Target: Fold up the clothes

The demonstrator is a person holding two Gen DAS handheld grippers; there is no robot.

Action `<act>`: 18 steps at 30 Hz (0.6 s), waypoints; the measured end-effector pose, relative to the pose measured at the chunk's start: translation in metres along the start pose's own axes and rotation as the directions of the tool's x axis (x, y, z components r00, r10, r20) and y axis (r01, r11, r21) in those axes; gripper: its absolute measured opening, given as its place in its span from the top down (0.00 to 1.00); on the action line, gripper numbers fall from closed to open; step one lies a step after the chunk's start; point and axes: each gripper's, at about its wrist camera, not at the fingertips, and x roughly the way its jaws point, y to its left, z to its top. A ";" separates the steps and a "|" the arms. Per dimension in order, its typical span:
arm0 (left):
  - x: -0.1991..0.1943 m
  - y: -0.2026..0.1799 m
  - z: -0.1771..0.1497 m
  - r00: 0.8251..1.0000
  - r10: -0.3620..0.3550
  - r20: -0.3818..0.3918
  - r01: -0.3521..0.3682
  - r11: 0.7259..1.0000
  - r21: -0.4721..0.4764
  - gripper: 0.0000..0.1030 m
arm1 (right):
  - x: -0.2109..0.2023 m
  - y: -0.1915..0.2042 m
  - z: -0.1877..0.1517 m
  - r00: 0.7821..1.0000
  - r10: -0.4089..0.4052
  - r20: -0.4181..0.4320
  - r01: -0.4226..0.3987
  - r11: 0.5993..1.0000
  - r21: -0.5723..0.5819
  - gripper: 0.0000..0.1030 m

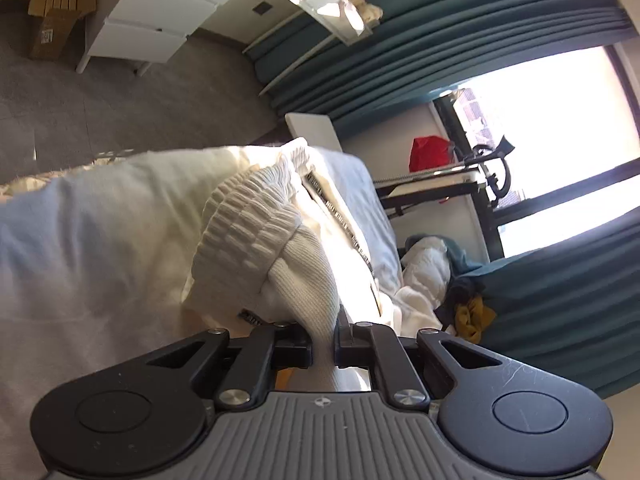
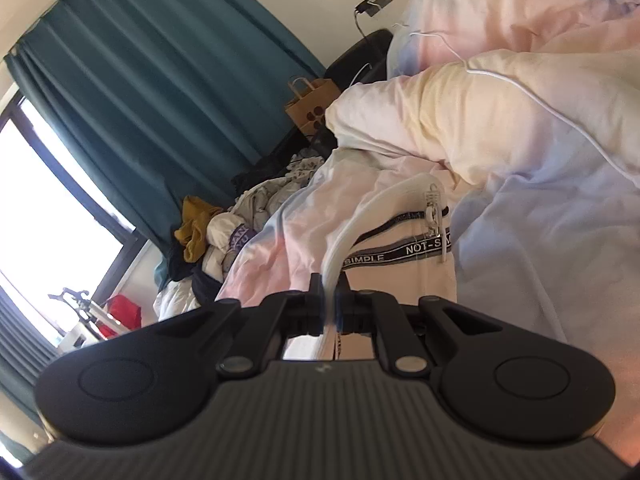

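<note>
1. Sweater (image 1: 256, 236), cream knit, bunches just ahead of the left claw (image 1: 324, 340), which pinches its ribbed cuff end.
2. Right claw (image 2: 329, 300) nips a thin hem edge.
3. Both grips look set to spread it over the bed (image 1: 80, 240).

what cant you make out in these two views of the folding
- Left wrist view: the left gripper is shut on a white knit garment; its bunched folds hide its overall shape.
- Right wrist view: the right gripper pinches a cream garment; its black printed band is partly covered, so the wording is incomplete.
- Both views: the gripper bodies block the fabric below the fingers.
- The clothes pile is too jumbled to sort.
</note>
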 end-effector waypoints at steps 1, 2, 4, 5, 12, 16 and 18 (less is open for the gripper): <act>-0.005 0.004 -0.001 1.000 0.007 0.017 -0.006 1.000 -0.006 0.91 | -0.002 0.002 0.000 1.000 0.021 -0.017 -0.021 1.000 0.000 0.92; -0.010 0.009 -0.002 0.999 0.013 0.034 -0.013 1.000 -0.011 0.91 | -0.005 0.004 0.000 0.998 0.048 -0.044 -0.047 0.999 0.007 0.92; -0.020 0.018 -0.005 0.997 0.027 0.067 -0.025 0.999 -0.023 0.91 | -0.009 0.004 -0.001 0.993 0.075 -0.092 -0.071 0.997 0.042 0.92; -0.026 0.022 -0.006 0.996 0.034 0.084 -0.031 0.999 -0.029 0.91 | -0.012 0.003 -0.002 0.990 0.084 -0.116 -0.076 0.995 0.067 0.92; -0.059 0.046 -0.015 0.977 0.090 0.194 -0.084 0.996 -0.040 0.91 | -0.034 -0.014 -0.021 0.970 -0.019 -0.244 0.069 0.978 0.196 0.90; -0.043 0.024 -0.025 0.969 0.117 0.216 -0.132 0.990 0.058 0.90 | -0.045 -0.042 -0.028 0.964 -0.029 -0.265 0.125 0.926 0.356 0.77; -0.031 0.021 -0.027 0.972 0.110 0.205 -0.122 0.991 0.047 0.90 | -0.052 -0.059 -0.032 0.961 -0.060 -0.269 0.178 0.881 0.438 0.63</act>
